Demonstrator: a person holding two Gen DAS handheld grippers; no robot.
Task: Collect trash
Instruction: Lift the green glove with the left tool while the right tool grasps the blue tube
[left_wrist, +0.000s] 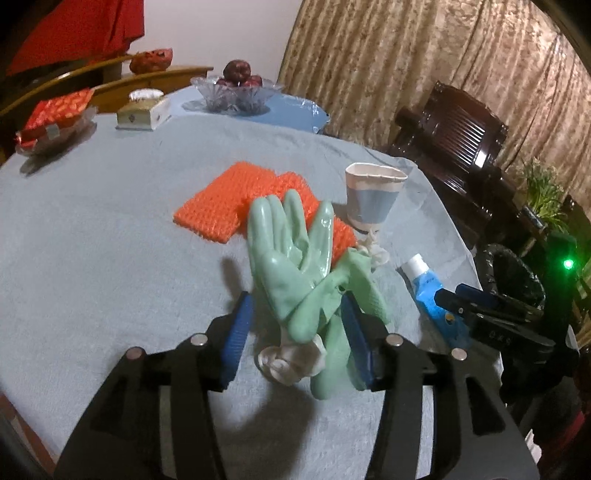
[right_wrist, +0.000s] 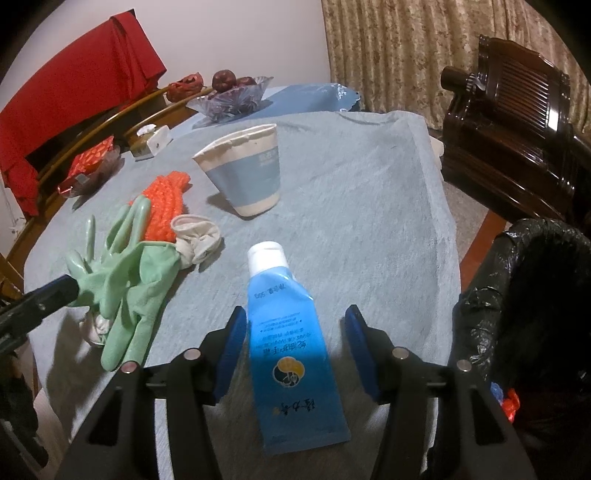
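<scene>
My left gripper (left_wrist: 297, 306) is open with a pair of green rubber gloves (left_wrist: 295, 258) between its blue pads; the gloves also show in the right wrist view (right_wrist: 122, 273). My right gripper (right_wrist: 295, 325) is open and straddles a blue tube (right_wrist: 288, 332) with a white cap lying on the table; the tube also shows in the left wrist view (left_wrist: 424, 280). A crushed paper cup (left_wrist: 373, 192) (right_wrist: 247, 173) stands beyond. An orange mesh scrubber (left_wrist: 236, 199) (right_wrist: 166, 199) lies behind the gloves. The right gripper shows in the left wrist view (left_wrist: 458, 295).
A black-bagged trash bin (right_wrist: 535, 295) (left_wrist: 517, 273) stands off the table's right edge. A grey-blue cloth (right_wrist: 351, 184) covers the table. A glass fruit bowl (left_wrist: 236, 92), a tissue box (left_wrist: 144, 110) and a red packet (left_wrist: 55, 114) sit at the far side. A dark wooden chair (right_wrist: 517, 129) is at right.
</scene>
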